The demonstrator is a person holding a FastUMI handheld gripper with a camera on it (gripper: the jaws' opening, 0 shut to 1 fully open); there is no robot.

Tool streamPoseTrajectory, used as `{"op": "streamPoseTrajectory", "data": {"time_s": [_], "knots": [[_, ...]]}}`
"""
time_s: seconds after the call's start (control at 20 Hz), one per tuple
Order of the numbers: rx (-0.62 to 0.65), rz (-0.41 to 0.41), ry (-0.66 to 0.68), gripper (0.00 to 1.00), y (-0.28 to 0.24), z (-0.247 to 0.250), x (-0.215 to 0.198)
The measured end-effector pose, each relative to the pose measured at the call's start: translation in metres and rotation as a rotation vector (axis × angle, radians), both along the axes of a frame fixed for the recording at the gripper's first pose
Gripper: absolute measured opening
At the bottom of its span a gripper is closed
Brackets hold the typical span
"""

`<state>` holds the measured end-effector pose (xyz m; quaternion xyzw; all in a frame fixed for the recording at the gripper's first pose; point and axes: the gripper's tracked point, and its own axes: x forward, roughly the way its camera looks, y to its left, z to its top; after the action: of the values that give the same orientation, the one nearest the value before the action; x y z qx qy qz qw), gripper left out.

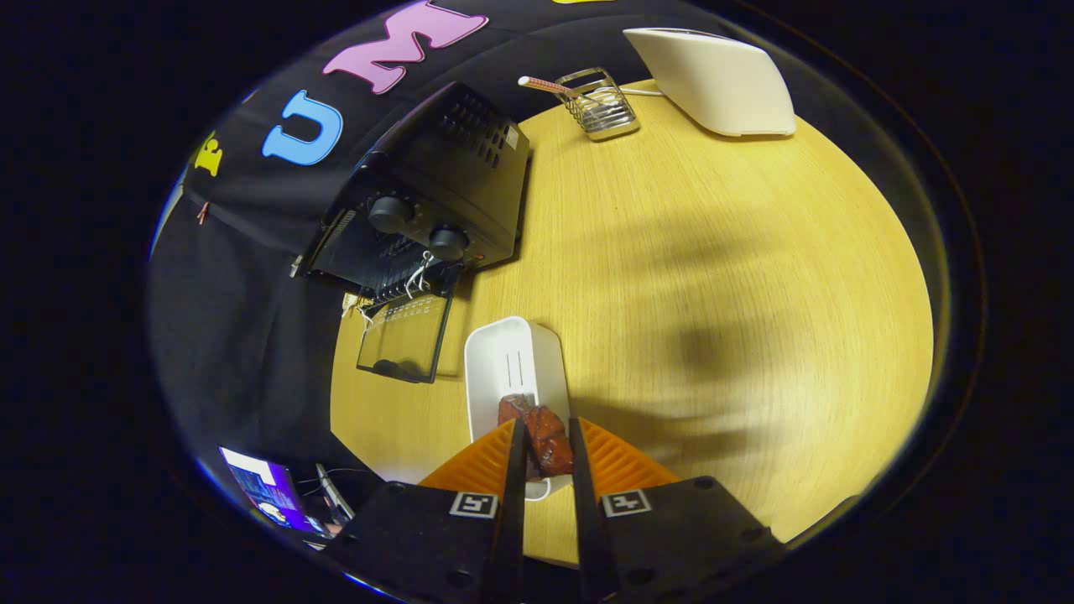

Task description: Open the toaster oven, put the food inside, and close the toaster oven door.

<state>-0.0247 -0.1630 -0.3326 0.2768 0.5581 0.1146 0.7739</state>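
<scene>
A black toaster oven (457, 172) stands on the wooden table (713, 277), well beyond the fingers and off to their left. Its glass door (403, 340) is folded down flat, so the cavity is open. Two round knobs (390, 214) sit on its front panel. Just ahead of the fingers lies a white oblong dish (512, 340). A reddish-brown piece of food (550, 449) is at the dish's near end, between my fingers. My gripper (547, 426) is shut on the food, one finger pressing each side. Whether the food still rests on the dish is unclear.
A small wire rack (602, 107) holding a striped stick stands at the table's far side, beside a white rounded appliance (717, 80). A lit screen (268, 491) and cables sit below the table edge, left of the gripper. The table's edge runs close to the oven door.
</scene>
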Motion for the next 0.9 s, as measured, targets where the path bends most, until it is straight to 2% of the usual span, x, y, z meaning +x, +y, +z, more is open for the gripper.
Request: {"op": "streamPoseTrajectory", "data": {"time_s": [0.2, 0.45, 0.75, 0.9], "knots": [[0.037, 0.003, -0.016, 0.17, 0.004, 0.006, 0.002], [0.036, 0.025, -0.048, 0.16, 0.001, 0.017, -0.001], [0.044, -0.011, -0.138, 0.15, -0.009, 0.064, 0.01], [0.049, -0.07, -0.181, 0.16, -0.003, 0.091, 0.013]]}}
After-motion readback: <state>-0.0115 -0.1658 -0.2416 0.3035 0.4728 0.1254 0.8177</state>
